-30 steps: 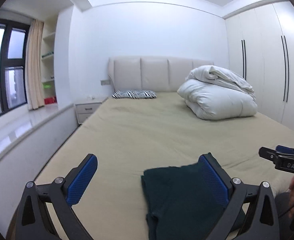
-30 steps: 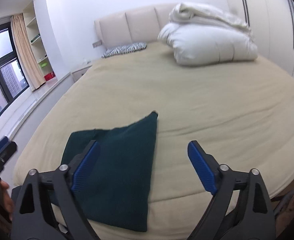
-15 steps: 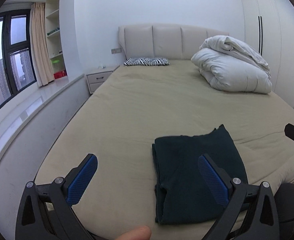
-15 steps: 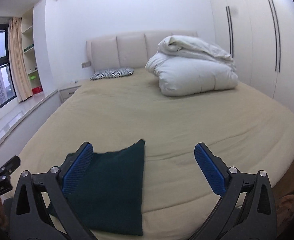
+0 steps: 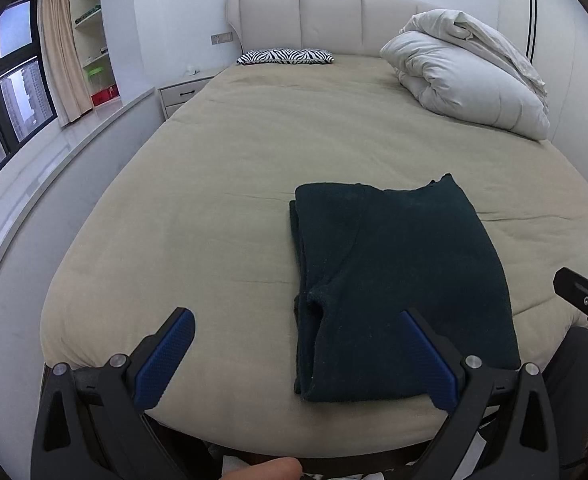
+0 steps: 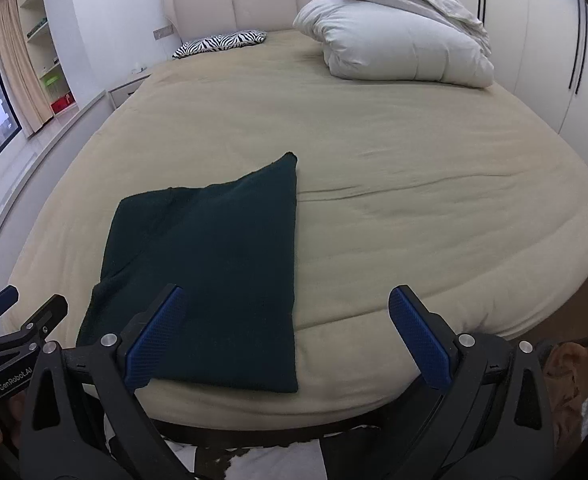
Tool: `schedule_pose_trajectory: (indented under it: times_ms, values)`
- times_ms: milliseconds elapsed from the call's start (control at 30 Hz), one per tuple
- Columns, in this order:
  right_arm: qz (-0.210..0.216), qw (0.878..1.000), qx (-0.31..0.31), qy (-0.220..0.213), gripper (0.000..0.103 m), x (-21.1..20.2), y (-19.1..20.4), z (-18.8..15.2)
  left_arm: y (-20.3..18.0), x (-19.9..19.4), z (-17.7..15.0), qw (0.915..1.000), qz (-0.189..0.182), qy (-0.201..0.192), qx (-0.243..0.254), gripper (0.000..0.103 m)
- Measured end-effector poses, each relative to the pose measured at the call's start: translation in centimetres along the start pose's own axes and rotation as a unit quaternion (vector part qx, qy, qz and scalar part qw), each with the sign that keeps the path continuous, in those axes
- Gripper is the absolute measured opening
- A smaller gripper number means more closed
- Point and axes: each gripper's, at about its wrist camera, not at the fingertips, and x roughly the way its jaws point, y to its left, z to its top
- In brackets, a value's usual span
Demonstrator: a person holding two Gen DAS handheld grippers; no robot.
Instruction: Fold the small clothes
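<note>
garment: dark green cloth folded flat, near bed foot edge; further folding possibly left.
left claw: wide open, empty.
right claw: wide open, empty.

1 folded garment, 1 bed, 1 zebra pillow, 1 duvet, 2 tools, perhaps 1 nightstand.

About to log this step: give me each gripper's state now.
Left gripper: open, fingers hold nothing.
Right gripper: open, holding nothing; the dark green garment lies on the bed.
</note>
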Motion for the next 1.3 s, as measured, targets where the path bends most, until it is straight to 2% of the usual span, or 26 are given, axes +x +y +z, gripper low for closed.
schedule_pose_trajectory:
  times_ms: [400,1300]
  values:
    - [0.001,0.999,-0.028,0.016,0.103,1.4,0.9,-0.7,0.5,0.7,-0.2,0.9998,0.000,0.015,-0.009,0.103]
    - [0.005,0.999,-0.036,0.029,0.103,2.0,0.9,-0.7,0.9,0.8,-0.3,0.9997,0.000,0.019,-0.012,0.103]
